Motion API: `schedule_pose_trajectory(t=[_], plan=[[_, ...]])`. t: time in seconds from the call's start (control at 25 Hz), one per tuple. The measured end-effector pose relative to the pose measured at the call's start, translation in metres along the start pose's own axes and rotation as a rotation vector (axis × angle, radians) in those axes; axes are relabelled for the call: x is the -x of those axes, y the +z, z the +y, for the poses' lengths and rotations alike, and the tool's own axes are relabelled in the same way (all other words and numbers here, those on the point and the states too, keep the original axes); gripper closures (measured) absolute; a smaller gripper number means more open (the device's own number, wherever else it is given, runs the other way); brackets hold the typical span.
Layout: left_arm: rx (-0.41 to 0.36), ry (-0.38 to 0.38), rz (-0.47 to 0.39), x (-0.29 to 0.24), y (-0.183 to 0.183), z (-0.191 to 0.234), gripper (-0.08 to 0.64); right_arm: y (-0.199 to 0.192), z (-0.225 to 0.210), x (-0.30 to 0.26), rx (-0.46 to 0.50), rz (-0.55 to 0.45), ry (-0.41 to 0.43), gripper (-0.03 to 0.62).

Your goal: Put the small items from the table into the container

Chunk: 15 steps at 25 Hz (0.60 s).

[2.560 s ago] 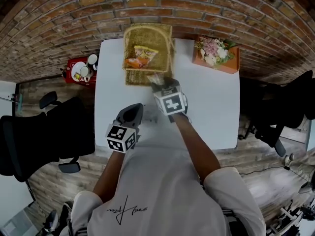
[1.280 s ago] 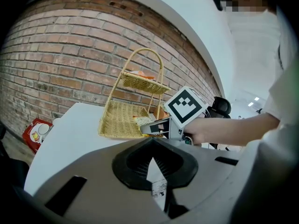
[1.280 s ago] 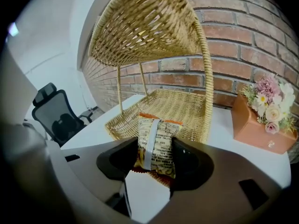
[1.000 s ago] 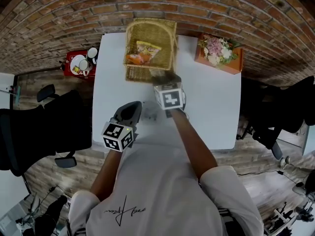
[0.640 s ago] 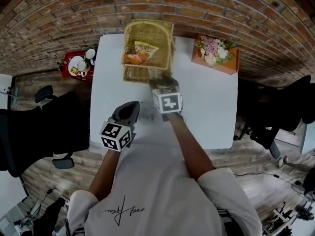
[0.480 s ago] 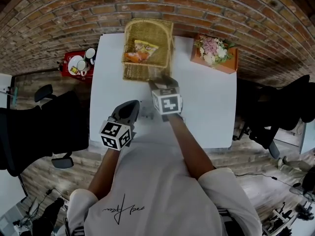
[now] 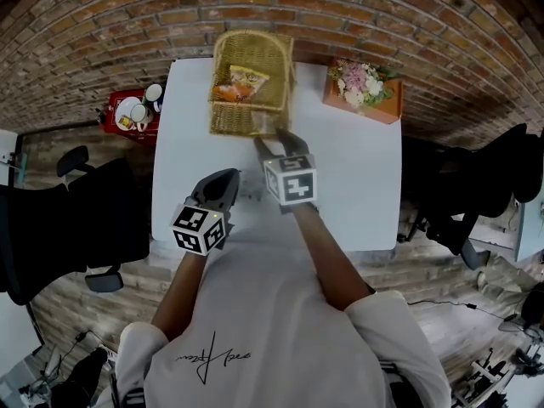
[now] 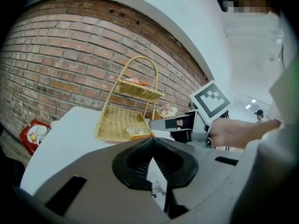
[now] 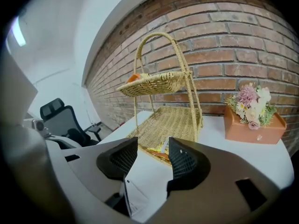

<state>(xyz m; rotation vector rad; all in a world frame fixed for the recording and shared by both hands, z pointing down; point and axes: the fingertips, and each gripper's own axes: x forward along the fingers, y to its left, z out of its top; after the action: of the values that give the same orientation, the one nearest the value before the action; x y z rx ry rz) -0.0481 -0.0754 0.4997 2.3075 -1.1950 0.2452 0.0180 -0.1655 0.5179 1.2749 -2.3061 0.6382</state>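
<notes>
The left gripper [image 8: 153, 157] hangs over the table [image 7: 357, 177] in front of the wicker basket [image 7: 248, 119] and to its left. Its jaws are clenched together, with no task item that I can make out between them (a white printed slip shows below the jaws in both gripper views, and I cannot tell whether it belongs to the grippers). The right gripper [image 9: 152, 155], just in front of the basket's lower tier, is released: its jaws stand apart with only bare table and wicker between them. I judge this to be the gap between a drop-off and the next pick. The next move calls for drawing an open gripper away from the basket, down to an item left on the table, and closing on it. A faint grey mark [image 7: 254, 195] in front of the basket, between the two grippers, may be such an item, though it is too small to tell. Counting from the left, there is one red tray [image 7: 127, 126] of cups well left of the basket, off the table, then two grippers. There is one basket with two tiers, one orange thing [image 9: 134, 78] on its upper tier and one snack packet [image 9: 158, 151] at the front of its lower tier. One orange flower box [image 7: 367, 104] stands to the basket's right.
</notes>
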Motion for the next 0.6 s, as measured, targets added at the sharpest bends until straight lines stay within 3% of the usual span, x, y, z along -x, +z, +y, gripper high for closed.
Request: schedule_pose_trajectory(t=[0.12, 0.4, 0.6], plan=[[0.001, -0.005, -0.013, 0.000, 0.002, -0.004, 0.551, 0.000, 0.008, 0.009, 0.006, -0.007, 0.031, 0.393], [0.013, -0.007, -0.027, 0.002, -0.001, -0.009, 0.551, -0.005, 0.018, 0.030, 0.047, -0.009, 0.036, 0.514], [0.015, -0.011, -0.031, 0.006, -0.004, -0.011, 0.551, -0.009, 0.023, 0.037, 0.051, -0.010, 0.042, 0.548]])
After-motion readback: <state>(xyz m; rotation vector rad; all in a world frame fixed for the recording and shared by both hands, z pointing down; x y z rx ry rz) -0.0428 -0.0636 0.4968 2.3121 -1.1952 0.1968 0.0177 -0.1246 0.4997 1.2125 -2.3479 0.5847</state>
